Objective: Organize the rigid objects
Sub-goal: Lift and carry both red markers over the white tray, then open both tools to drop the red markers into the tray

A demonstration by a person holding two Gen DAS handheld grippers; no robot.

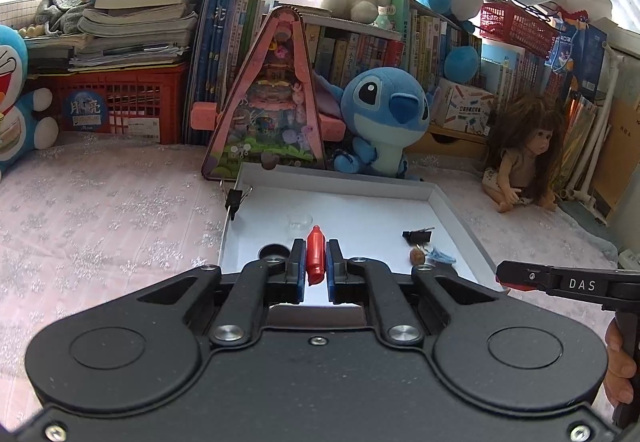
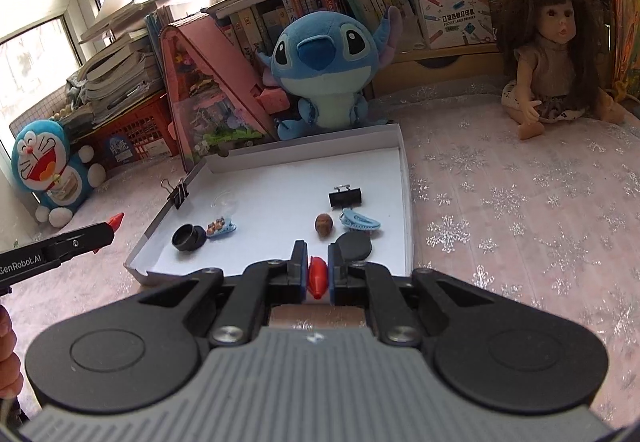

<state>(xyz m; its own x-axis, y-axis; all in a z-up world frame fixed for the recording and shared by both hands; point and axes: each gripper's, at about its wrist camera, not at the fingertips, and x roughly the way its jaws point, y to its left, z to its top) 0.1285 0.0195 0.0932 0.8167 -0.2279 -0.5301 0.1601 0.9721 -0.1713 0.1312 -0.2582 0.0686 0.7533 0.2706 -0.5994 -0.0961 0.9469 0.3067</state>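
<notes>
In the left wrist view my left gripper (image 1: 316,247) is shut on a red bottle-shaped piece (image 1: 315,258), held above the near edge of a white shallow tray (image 1: 332,178). In the right wrist view my right gripper (image 2: 317,256) is shut on a second red piece (image 2: 318,278) over the tray's near rim (image 2: 408,202). Inside the tray lie a black round pot (image 2: 188,237), a beaded blue clip (image 2: 222,228), a brown nut (image 2: 324,224), a blue hair claw (image 2: 360,222), a black binder clip (image 2: 346,196) and a black disc (image 2: 354,246).
A binder clip (image 2: 178,192) grips the tray's left rim and a clear cup (image 1: 299,222) stands inside. Behind the tray are a blue plush (image 1: 384,110) and a pink triangular box (image 1: 268,98). A doll (image 2: 556,58) sits at the right. Books and red crates line the back.
</notes>
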